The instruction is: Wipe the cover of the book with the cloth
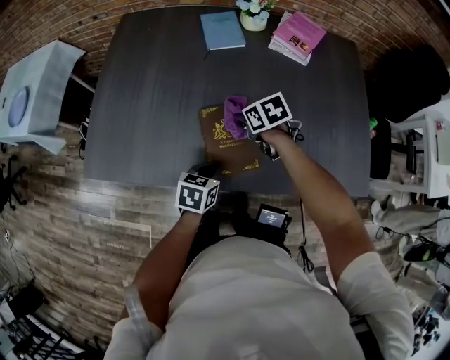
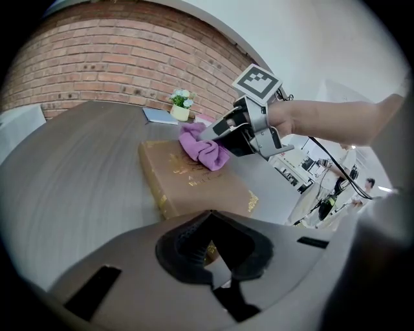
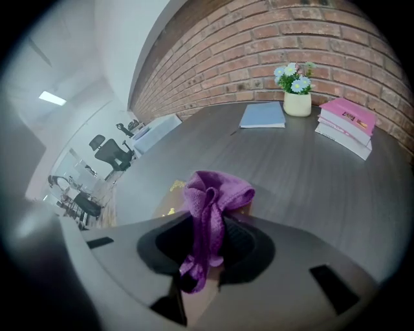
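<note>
A brown book (image 1: 232, 149) with gold print lies in the middle of the dark table (image 1: 155, 98). A bunched purple cloth (image 1: 235, 110) rests on the book's far half. My right gripper (image 1: 243, 126) is shut on the cloth. In the right gripper view the cloth (image 3: 210, 207) hangs between the jaws of the right gripper (image 3: 207, 249), with the book (image 3: 167, 199) just under it. My left gripper (image 1: 206, 171) sits at the book's near corner. In the left gripper view the left gripper (image 2: 210, 249) is shut with nothing in it, and the book (image 2: 194, 184), cloth (image 2: 206, 152) and right gripper (image 2: 212, 137) lie ahead.
At the table's far edge lie a blue book (image 1: 222, 29), a small flower pot (image 1: 254, 15) and a stack of pink books (image 1: 299, 35). A white box (image 1: 31, 95) stands left of the table. Chairs and clutter (image 1: 415, 155) stand to the right.
</note>
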Action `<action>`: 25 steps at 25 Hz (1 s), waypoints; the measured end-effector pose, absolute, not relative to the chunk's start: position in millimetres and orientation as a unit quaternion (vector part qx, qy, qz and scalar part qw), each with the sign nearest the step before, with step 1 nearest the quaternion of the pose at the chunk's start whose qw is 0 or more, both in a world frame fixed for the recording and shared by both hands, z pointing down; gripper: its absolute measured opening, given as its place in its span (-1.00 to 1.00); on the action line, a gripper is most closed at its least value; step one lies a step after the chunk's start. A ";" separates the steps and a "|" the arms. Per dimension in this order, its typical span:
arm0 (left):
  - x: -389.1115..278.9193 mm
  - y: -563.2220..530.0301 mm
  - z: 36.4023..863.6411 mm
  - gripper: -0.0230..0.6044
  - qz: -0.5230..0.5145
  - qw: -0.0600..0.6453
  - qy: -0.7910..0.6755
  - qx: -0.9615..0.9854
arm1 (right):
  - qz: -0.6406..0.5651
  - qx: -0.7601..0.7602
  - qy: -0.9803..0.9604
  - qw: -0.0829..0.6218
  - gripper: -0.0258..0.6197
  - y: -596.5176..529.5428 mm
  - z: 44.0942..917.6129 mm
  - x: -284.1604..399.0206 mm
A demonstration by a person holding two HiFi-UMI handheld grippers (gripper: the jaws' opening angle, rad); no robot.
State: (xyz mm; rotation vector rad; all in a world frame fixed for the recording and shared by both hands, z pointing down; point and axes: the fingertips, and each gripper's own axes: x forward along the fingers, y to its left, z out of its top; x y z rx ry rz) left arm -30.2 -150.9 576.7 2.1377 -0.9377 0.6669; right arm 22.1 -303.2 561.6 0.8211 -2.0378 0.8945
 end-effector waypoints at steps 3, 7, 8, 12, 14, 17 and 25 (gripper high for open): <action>-31.0 -150.5 575.5 -0.91 0.258 0.349 -0.363 0.825 | 0.345 0.330 -0.792 0.381 -0.59 -303.7 560.1 34.0; -31.5 -151.2 575.4 -0.91 0.259 0.347 -0.366 0.824 | 0.337 0.341 -0.786 0.390 -0.59 -304.4 558.9 50.1; -31.4 -151.1 575.6 -0.91 0.259 0.346 -0.367 0.824 | 0.335 0.345 -0.784 0.393 -0.59 -304.5 558.7 54.2; -31.4 -151.0 575.9 -0.91 0.258 0.344 -0.370 0.823 | 0.322 0.359 -0.776 0.406 -0.59 -305.2 557.2 71.6; -31.4 -151.7 575.8 -0.91 0.257 0.344 -0.370 0.824 | 0.312 0.369 -0.770 0.416 -0.59 -306.4 555.5 81.8; -31.0 -151.3 575.5 -0.91 0.251 0.347 -0.367 0.826 | 0.297 0.383 -0.763 0.428 -0.59 -306.0 551.6 96.2; -47.9 -156.9 562.8 -0.90 0.195 0.354 -0.381 0.831 | 0.276 0.393 -0.772 0.416 -0.59 -301.3 529.5 102.1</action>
